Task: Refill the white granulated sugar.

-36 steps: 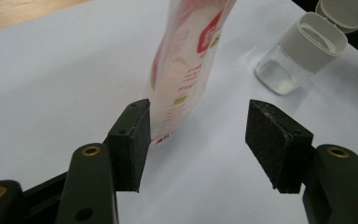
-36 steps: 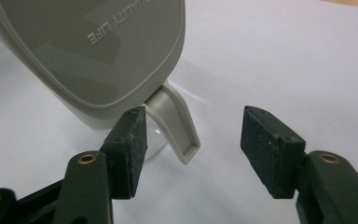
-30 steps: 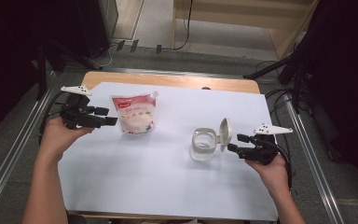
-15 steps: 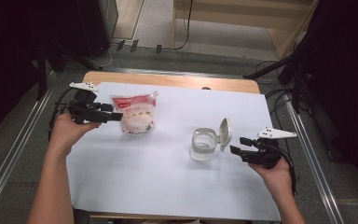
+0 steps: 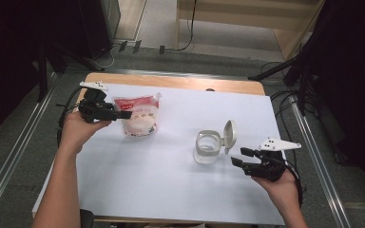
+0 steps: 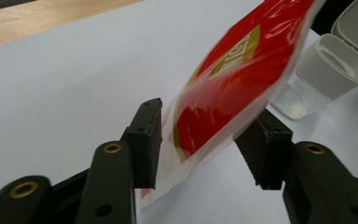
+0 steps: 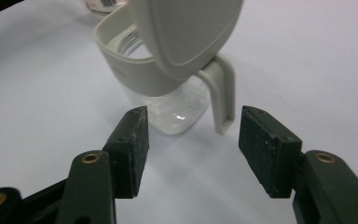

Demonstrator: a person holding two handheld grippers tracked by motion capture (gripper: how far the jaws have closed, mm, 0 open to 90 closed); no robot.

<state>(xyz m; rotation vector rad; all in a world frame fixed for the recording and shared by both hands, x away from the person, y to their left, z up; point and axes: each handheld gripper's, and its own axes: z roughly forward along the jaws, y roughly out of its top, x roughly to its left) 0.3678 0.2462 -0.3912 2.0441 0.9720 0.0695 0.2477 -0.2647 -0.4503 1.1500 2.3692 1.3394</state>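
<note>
A red and clear pouch point(image 5: 138, 118) with white contents stands at the back left of the white sheet. My left gripper point(image 5: 126, 114) reaches it from the left. In the left gripper view the pouch point(image 6: 233, 79) spans the gap, and the jaws of my left gripper point(image 6: 205, 128) have just been closing onto its sides. A clear jar point(image 5: 207, 148) with a grey flip lid point(image 5: 229, 135) standing open sits right of centre. My right gripper point(image 5: 238, 157) is just right of it, open. In the right gripper view the jar point(image 7: 168, 93) lies beyond my right gripper point(image 7: 191, 135). Its jaws have just been closing a little with nothing between them.
A white sheet point(image 5: 171, 190) covers most of the wooden table point(image 5: 171, 81). Metal rails point(image 5: 14, 156) run along both sides and cables point(image 5: 66, 107) trail off the left. Dark equipment stands at the back corners.
My left gripper has moved farther back and right, bringing its jaws around the pouch's side. My right gripper has drifted slightly toward the table's near edge, away from the jar lid.
</note>
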